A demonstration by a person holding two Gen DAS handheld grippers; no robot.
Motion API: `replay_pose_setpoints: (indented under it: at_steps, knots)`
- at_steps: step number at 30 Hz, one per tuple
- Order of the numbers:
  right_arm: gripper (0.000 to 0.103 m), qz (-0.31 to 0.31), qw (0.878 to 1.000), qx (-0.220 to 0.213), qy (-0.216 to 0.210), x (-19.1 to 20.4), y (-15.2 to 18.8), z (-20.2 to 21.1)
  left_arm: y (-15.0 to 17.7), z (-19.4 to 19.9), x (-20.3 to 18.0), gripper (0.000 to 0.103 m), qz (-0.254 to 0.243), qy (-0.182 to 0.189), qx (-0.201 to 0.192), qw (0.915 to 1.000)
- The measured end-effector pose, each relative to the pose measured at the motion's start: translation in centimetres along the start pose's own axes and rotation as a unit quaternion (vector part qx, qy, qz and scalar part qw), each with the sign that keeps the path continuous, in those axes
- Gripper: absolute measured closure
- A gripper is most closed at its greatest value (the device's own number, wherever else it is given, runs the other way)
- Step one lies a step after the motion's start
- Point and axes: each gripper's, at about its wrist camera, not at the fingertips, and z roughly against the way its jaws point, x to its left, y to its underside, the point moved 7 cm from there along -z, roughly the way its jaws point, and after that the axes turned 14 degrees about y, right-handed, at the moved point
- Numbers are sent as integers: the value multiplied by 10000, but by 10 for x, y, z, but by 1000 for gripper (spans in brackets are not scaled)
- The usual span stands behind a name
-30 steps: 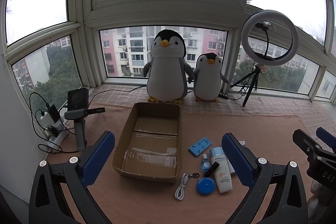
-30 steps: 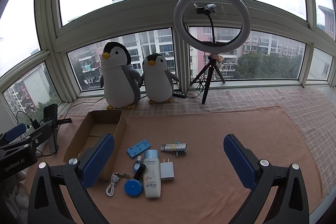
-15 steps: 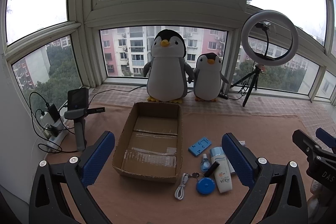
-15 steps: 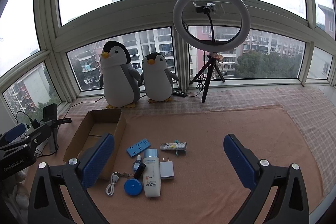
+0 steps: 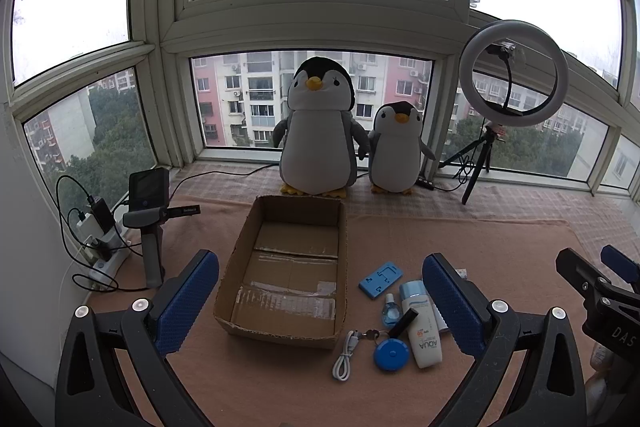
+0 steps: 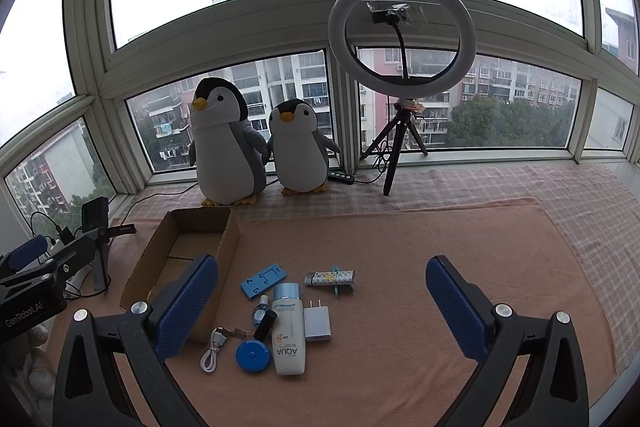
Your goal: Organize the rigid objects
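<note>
An open, empty cardboard box lies on the orange mat. Right of it sits a cluster: a white AQUA tube, a blue round tape measure, a white cable, a blue flat holder, a white charger plug, a patterned stick, a small bottle and a black stick. My left gripper hovers open above the box's near end. My right gripper is open over the cluster, holding nothing.
Two plush penguins stand on the window ledge behind the box. A ring light on a tripod is at the back right. A handheld device on a stand and chargers with cables occupy the left edge.
The right wrist view has shifted slightly, with the cluster drifting a little left and up. The left gripper is almost still. Both stay open.
</note>
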Motion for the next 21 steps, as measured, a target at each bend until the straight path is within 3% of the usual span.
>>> replay_pose_setpoints:
  at_steps: [21]
  knots:
    - [1,-4,10000,18,-1,0,2,-1,-2,0,-2,0,10,8,3,10000]
